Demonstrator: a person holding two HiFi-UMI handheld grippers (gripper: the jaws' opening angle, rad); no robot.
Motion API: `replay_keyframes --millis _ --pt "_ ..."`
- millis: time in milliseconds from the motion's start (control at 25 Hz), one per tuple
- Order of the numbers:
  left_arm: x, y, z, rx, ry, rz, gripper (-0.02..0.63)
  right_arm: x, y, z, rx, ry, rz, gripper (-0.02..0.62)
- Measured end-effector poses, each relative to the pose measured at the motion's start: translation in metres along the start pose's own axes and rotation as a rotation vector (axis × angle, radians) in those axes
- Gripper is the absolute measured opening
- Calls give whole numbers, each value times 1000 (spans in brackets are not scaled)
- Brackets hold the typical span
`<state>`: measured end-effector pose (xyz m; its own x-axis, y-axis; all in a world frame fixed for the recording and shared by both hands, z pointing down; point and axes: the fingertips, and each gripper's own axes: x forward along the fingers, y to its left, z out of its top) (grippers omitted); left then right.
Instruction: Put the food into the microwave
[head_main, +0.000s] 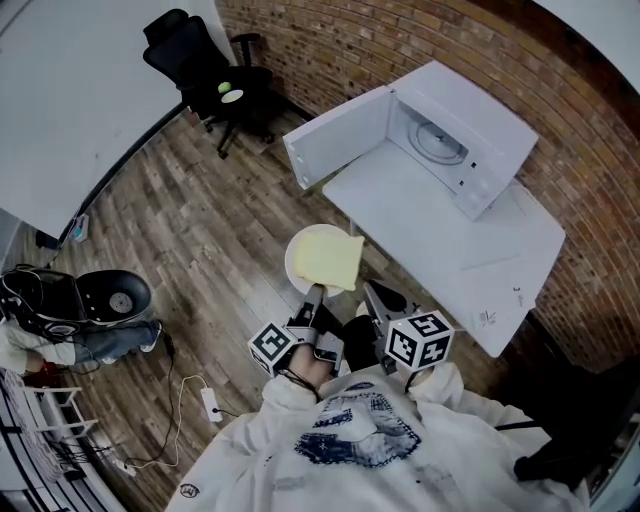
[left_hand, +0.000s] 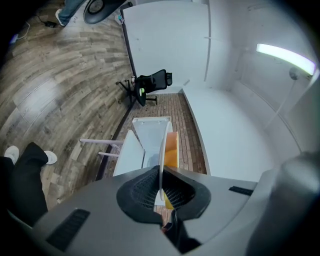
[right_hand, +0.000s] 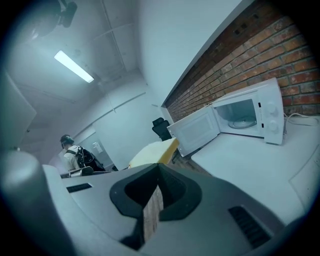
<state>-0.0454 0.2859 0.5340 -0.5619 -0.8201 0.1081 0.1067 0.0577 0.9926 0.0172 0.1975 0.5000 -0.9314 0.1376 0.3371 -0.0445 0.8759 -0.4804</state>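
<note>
A pale yellow slab of food lies on a white plate held over the wood floor, just in front of the white table. My left gripper is shut on the plate's near rim. In the left gripper view the plate shows edge-on between the jaws, with the food beside it. The white microwave stands on the table against the brick wall, its door swung wide open and its turntable visible. My right gripper hovers beside the plate, shut and holding nothing.
A black office chair stands at the back near a white wall. A bag and round device lie on the floor at left, with a power strip and cable. A person with a backpack stands far off.
</note>
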Motion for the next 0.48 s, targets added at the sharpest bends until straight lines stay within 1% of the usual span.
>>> replay_keyframes --millis 120,280,480 --pt "24 -2 1 4 44 4 17 10 -14 11 22 -22 -31 14" --pt "63 -4 1 0 82 3 17 27 -39 29 38 -35 -53 14" --pt "120 -5 -3 24 161 40 17 46 -82 61 78 -74 -120 14"
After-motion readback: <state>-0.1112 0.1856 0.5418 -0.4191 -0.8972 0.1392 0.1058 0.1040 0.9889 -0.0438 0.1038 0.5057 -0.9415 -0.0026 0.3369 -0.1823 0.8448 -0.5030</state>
